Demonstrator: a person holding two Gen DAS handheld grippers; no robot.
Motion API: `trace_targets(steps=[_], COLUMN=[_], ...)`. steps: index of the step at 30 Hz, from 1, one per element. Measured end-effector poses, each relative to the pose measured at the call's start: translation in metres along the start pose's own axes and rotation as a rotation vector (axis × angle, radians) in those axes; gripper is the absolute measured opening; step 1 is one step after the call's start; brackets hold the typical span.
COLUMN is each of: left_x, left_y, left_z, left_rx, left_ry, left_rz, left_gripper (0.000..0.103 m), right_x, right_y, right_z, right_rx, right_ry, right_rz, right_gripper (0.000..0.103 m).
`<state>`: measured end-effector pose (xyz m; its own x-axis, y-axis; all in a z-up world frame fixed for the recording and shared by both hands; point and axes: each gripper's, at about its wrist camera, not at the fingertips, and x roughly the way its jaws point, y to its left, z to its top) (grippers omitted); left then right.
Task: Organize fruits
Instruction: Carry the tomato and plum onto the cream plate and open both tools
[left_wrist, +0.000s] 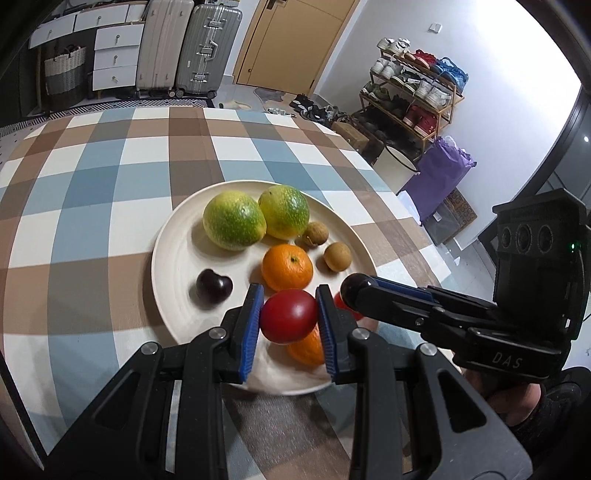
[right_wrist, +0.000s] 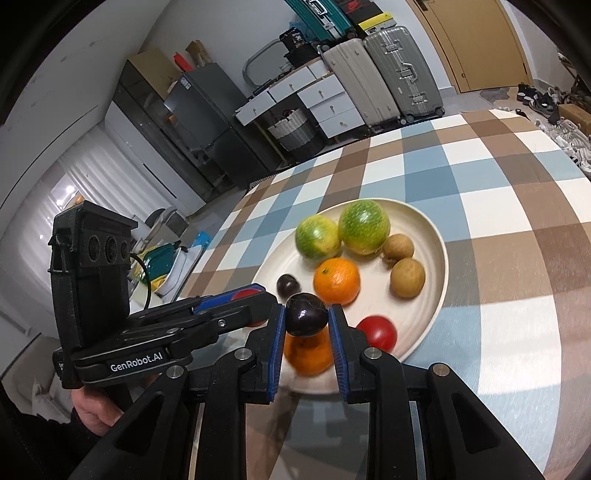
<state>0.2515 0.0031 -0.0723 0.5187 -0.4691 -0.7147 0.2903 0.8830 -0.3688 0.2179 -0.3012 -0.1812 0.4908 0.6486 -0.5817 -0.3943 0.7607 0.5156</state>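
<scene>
Your left gripper (left_wrist: 289, 320) clamps a red tomato (left_wrist: 289, 315) over the near rim of the cream plate (left_wrist: 166, 254); your right gripper (right_wrist: 306, 318) clamps a dark plum (right_wrist: 306, 319) there too. On the plate: two green citrus (left_wrist: 233, 220), an orange (left_wrist: 287, 267), two brown longans (left_wrist: 337, 256), one more plum (left_wrist: 213, 288).

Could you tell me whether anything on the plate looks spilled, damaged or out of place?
Nothing stands out. The fruit sits intact on the plate; the left gripper holds a red tomato, the right gripper a dark plum.
</scene>
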Motion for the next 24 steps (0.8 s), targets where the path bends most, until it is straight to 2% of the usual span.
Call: trace_targets(steps=[9,10,12,14,24], left_x=[0.019,0.020,0.023,0.024,0.006], left_y=[0.007,0.008,0.007,0.007,-0.002], left_z=[0.011,0.011,0.010,0.009,0.005], left_rx=[-0.008,-0.005,0.001,0.007,0.030], left_ry=[0.019,0.020,0.028,0.029,-0.009], left_rz=[0.003,0.004,0.012,0.024,0.068], left_gripper=[0.026,0.026,0.026,0.026,0.027], right_x=[0.014,0.015,0.014,0.012,-0.004], right_y=[-0.012,-0.012,-0.011,-0.010,-0.006], right_z=[0.009,0.009,0.008,0.007,0.004], right_rx=[0.018,0.017,0.012,0.005,-0.011], right_ry=[0.020,0.022,0.018,0.006,-0.042], right_rz=[-0.029,-0.033,-0.036,-0.032,-0.053], right_gripper=[0.025,0.026,0.039,0.046,0.048])
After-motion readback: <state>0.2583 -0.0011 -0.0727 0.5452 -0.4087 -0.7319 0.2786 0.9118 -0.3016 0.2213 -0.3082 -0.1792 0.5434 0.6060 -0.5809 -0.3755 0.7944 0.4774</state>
